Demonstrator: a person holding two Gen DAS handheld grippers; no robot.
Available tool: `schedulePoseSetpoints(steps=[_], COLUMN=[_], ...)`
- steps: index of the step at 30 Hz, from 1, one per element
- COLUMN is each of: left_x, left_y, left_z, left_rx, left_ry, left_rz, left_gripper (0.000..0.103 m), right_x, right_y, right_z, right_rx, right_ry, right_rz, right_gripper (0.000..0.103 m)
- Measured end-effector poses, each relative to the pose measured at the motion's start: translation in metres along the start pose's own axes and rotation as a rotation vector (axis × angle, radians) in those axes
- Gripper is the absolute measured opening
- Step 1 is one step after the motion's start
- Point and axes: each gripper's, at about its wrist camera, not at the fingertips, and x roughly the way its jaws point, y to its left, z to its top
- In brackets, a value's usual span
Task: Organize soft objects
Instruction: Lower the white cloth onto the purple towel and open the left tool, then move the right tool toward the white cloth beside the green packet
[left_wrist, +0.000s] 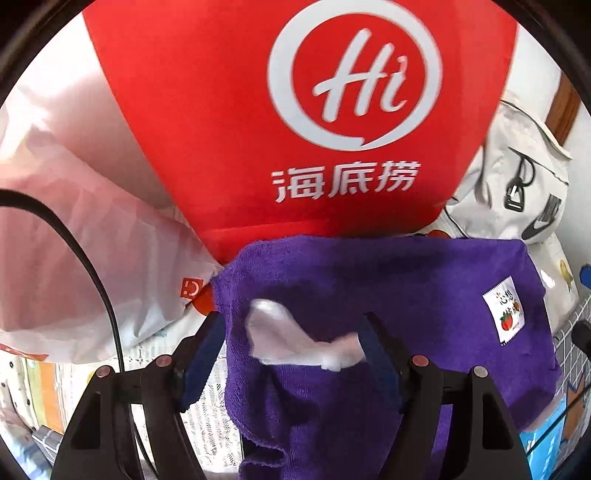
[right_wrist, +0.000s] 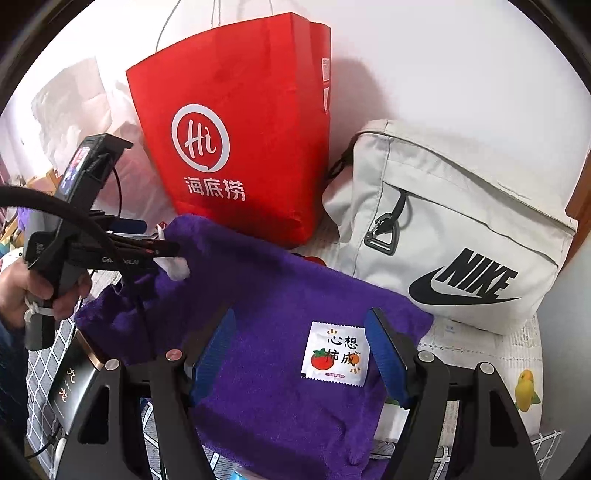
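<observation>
A red bag (right_wrist: 236, 147) reads "Hi 海底捞"; beside it stands a grey bag (right_wrist: 461, 229) marked NIKE. The purple towel (right_wrist: 266, 325), before both, carries a packet (right_wrist: 334, 354) reading "心想柿成". Left gripper (left_wrist: 291, 332) and right gripper (right_wrist: 301, 332) jaws stand spread over the towel, pinching nothing.

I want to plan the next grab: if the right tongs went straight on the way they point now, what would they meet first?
Most likely the purple towel: it lies spread between the open right tongs, with its small white tomato label almost in line. Depth is hard to judge in the fisheye view.
</observation>
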Motion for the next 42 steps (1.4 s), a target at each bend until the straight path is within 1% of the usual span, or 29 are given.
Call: schedulePoseSetpoints(steps=[5,7,11,15,16,18,20,22,25,26,28,31,34,39,42], left_x=[-0.015,-0.016,-0.030,-0.057,-0.068,-0.087,-0.111,-0.132,-0.160,-0.167,-0.177,-0.190,-0.197,-0.212,-0.219], left_y=[0.000,0.007,0.013,0.019,0.022,0.027,0.034,0.042,0.052,0.055,0.058,0.061,0.067,0.080,0.090], left_z=[-0.001,0.002,-0.014,-0.040,-0.048,-0.063,-0.074,-0.090,-0.114,-0.124,-0.143,-0.166,-0.180,-0.199,-0.211], left_rx=[-0.023,-0.037,-0.061,-0.088,-0.094,-0.105,-0.115,-0.131,-0.154,-0.168,-0.177,-0.178,-0.193,-0.183,-0.192], left_ry=[-0.023,-0.019,-0.008,-0.076,-0.095,-0.116,-0.155,-0.203,-0.248,-0.260,-0.260,-0.291,-0.291,-0.291,-0.294], left_rz=[-0.016,-0.041,-0.090,-0.119,-0.136,-0.145,-0.150,-0.134,-0.123,-0.125,-0.126,-0.138,-0.141,-0.085,-0.082], left_gripper=[0.072,0.073,0.072,0.071,0.071,0.071,0.071,0.071,0.071,0.071,0.071,0.071,0.071,0.072,0.072], right_x=[0.000,-0.002,-0.005,-0.011,-0.013,-0.017,-0.024,-0.033,-0.043,-0.046,-0.056,-0.076,-0.091,-0.111,-0.124], right_y=[0.004,0.005,0.007,0.010,0.012,0.017,0.024,0.031,0.040,0.045,0.057,0.077,0.091,0.102,0.105], right_z=[-0.001,-0.002,0.000,0.001,0.001,0.000,0.000,0.000,-0.005,-0.007,-0.016,-0.032,-0.049,-0.082,-0.103], right_rx=[-0.016,-0.022,-0.022,-0.013,-0.015,-0.018,-0.026,-0.025,0.003,0.001,-0.029,-0.068,-0.068,-0.043,-0.019], right_ry=[0.003,0.000,-0.008,-0.023,-0.026,-0.034,-0.056,-0.092,-0.096,-0.093,-0.080,-0.090,-0.093,-0.090,-0.095], right_rz=[-0.002,-0.001,0.003,0.012,0.016,0.021,0.017,0.029,0.059,0.063,0.073,0.086,0.093,0.095,0.108], right_gripper=[0.072,0.072,0.072,0.072,0.072,0.072,0.072,0.072,0.072,0.072,0.072,0.072,0.072,0.072,0.072])
